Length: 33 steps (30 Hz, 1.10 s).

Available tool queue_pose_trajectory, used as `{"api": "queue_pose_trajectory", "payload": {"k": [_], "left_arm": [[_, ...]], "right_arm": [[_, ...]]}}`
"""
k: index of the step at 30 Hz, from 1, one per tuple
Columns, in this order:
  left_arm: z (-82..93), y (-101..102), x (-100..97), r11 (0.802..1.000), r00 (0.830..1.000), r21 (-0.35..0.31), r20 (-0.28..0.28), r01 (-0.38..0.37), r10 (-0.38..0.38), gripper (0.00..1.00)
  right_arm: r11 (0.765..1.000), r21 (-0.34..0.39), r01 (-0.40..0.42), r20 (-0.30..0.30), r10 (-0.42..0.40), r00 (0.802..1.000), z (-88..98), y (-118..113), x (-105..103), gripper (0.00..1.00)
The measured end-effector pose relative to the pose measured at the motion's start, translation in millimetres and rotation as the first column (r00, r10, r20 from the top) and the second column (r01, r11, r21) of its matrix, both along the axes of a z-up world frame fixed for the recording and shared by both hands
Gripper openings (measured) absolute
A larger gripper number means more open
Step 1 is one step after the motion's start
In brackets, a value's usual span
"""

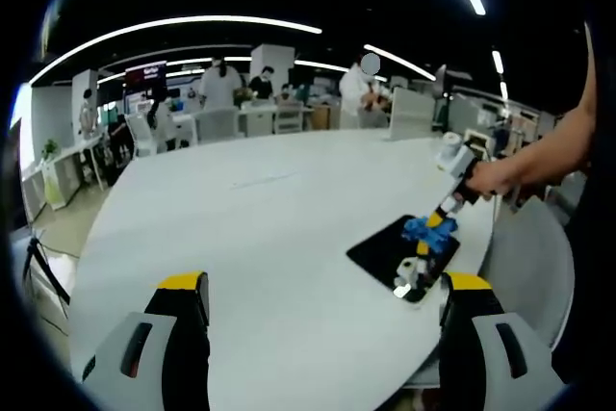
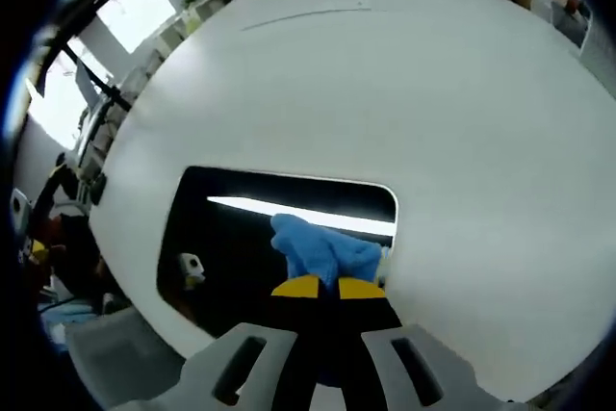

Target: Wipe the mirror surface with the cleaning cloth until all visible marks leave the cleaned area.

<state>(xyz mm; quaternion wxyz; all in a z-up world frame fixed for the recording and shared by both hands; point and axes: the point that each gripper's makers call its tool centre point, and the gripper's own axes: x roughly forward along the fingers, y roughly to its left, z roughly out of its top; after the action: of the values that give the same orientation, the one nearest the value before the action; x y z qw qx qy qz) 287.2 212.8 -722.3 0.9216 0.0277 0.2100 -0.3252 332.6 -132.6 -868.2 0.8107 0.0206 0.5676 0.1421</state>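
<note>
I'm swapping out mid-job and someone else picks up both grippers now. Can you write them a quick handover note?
Right gripper: shut on the blue cleaning cloth, pressing it on the mirror near one edge.
Left gripper: open, holding nothing, above the white table, with the mirror ahead to its right.
Mirror lies flat on the table near its edge.
Done: wiping is under way.
Left: I cannot tell which marks remain; reflections of ceiling lights cross the glass. Work over the whole surface, then check.
</note>
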Motion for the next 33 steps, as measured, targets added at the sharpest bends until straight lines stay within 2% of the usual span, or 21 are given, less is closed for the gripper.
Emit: {"api": "queue_pose_trajectory", "payload": {"k": [3,9,21,24,33], "left_arm": [[-0.4,-1,0.6,1.0,1.0,0.001,-0.001,-0.001,0.001,1.0],[-1.0,-4,0.7,1.0,1.0,0.001,-0.003,0.0,0.0,1.0],[4.5,-10,-1.7,1.0,1.0,-0.002,0.007,0.014,-0.014,1.0],[4.0,-10,-5.4,1.0,1.0,-0.002,0.007,0.017,-0.017,1.0],[0.9,-7,-13.5,1.0,1.0,-0.006,0.005,0.012,-0.012,1.0]], "right_arm": [[1.0,-0.018,0.003,0.002,-0.003,1.0,0.0,-8,0,0.0],[0.999,-0.033,0.008,0.005,-0.007,1.0,-0.5,-7,1,0.0],[0.999,0.004,0.047,0.035,-0.047,0.998,-0.7,-10,-2,0.0],[0.999,-0.016,0.043,0.051,-0.043,0.998,0.5,-8,-7,0.0],[0.999,-0.019,0.042,0.045,-0.041,0.998,-0.1,-13,-31,0.0]]}}
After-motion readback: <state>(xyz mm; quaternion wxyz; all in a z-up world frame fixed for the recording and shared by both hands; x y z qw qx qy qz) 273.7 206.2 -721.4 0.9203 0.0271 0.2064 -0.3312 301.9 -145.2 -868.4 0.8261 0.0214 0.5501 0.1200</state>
